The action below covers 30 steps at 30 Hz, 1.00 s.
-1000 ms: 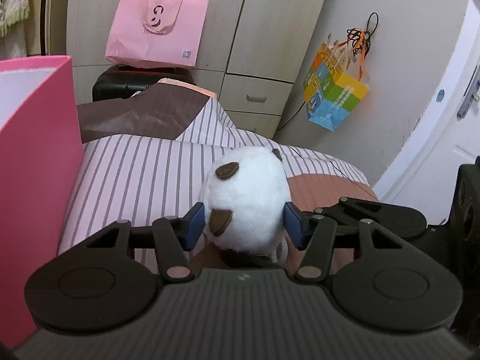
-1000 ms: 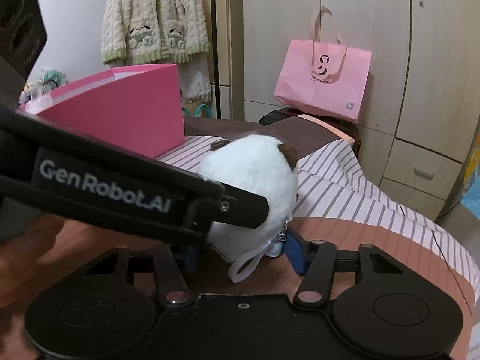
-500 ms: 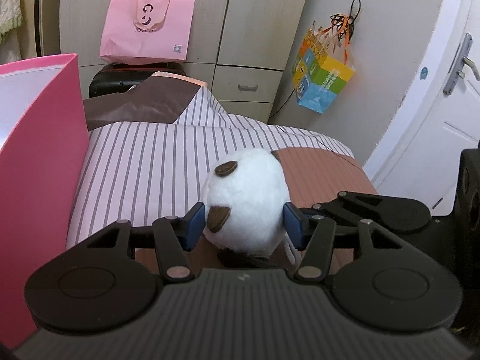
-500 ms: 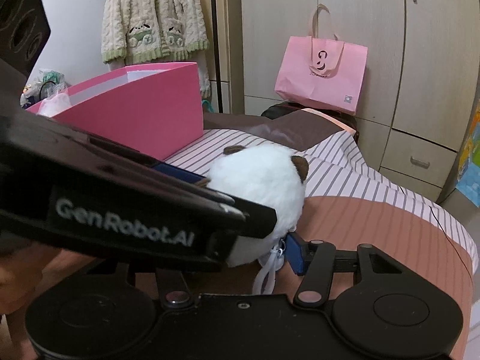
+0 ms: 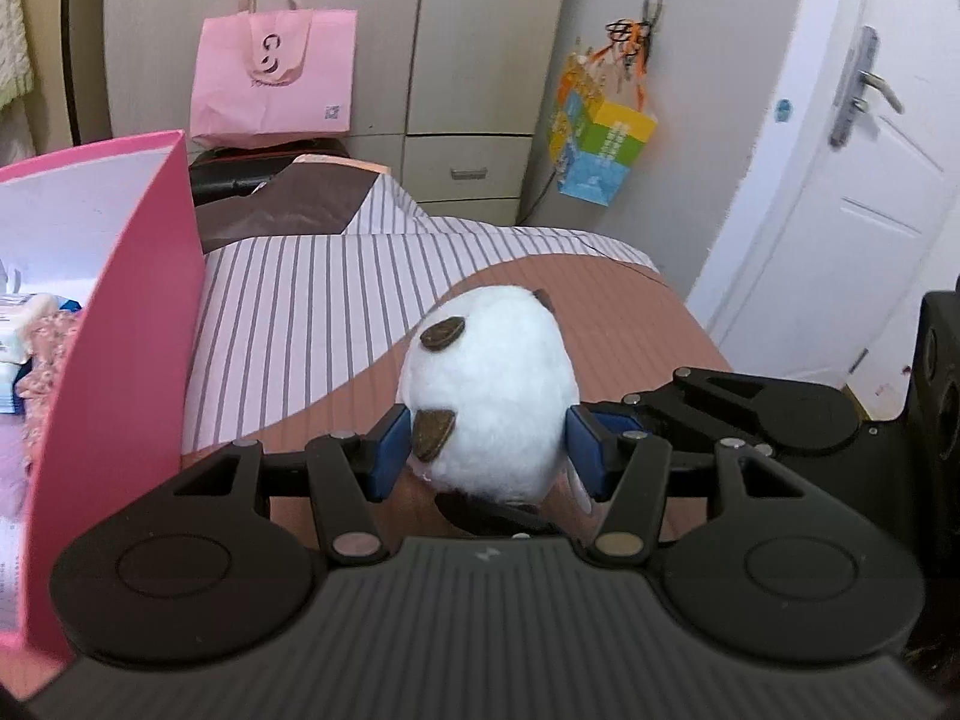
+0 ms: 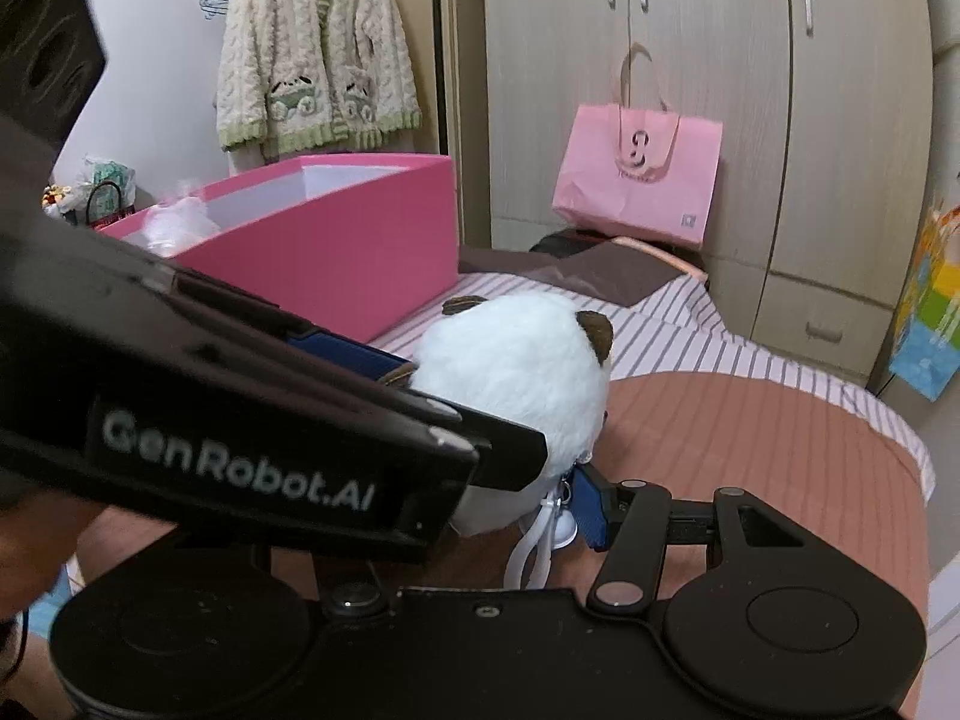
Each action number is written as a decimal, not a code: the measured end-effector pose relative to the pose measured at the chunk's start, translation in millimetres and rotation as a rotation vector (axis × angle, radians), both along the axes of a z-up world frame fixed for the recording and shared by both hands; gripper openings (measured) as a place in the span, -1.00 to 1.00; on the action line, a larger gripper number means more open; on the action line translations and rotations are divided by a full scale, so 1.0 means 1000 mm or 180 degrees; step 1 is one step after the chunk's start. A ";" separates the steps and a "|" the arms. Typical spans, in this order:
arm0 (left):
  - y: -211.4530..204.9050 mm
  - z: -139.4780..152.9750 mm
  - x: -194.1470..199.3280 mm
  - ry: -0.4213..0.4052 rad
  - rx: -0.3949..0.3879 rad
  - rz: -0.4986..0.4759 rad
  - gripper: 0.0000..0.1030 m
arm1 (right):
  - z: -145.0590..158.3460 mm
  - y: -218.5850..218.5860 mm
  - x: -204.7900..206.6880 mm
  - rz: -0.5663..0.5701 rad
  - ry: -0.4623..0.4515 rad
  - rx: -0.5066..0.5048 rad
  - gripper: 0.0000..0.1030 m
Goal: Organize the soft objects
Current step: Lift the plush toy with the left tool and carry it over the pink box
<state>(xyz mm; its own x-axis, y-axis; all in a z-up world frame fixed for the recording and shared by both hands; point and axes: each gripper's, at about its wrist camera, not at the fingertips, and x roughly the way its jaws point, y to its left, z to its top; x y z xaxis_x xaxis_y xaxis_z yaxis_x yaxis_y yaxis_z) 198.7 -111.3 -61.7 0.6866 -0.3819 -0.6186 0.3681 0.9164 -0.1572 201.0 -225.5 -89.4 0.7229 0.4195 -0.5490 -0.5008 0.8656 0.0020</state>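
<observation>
Bedroom, striped bed (image 5: 288, 324). Pink box (image 5: 120, 324) sits at its left edge, pink bag (image 5: 273, 75) against the wardrobe behind. Your left claw (image 5: 489, 450) is pinching the white plush toy (image 5: 492, 402) above the bed, blue pads on both sides. Your right claw (image 6: 528, 510) meets the toy's underside; only its right pad shows, so can't tell its grip.

The plush (image 5: 489, 402) sits between the pads of the left gripper (image 5: 487, 450), above the bed (image 5: 300, 312). The box (image 5: 120, 324) stands on the bed, left of the plush. A bag (image 5: 273, 75) leans on the wardrobe (image 5: 480, 36) behind the bed.
</observation>
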 end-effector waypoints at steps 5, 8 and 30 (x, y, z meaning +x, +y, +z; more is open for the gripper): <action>0.021 0.004 -0.020 -0.0001 -0.0011 -0.0203 0.06 | 0.009 0.007 -0.023 -0.0062 0.0065 0.0176 0.22; 0.035 0.007 -0.030 0.0015 -0.0040 -0.0291 0.06 | 0.011 0.015 -0.035 -0.0039 0.0026 0.0166 0.22; 0.084 0.014 -0.099 0.0080 0.0205 -0.0315 0.07 | 0.017 0.069 -0.100 0.0103 0.0262 0.0154 0.22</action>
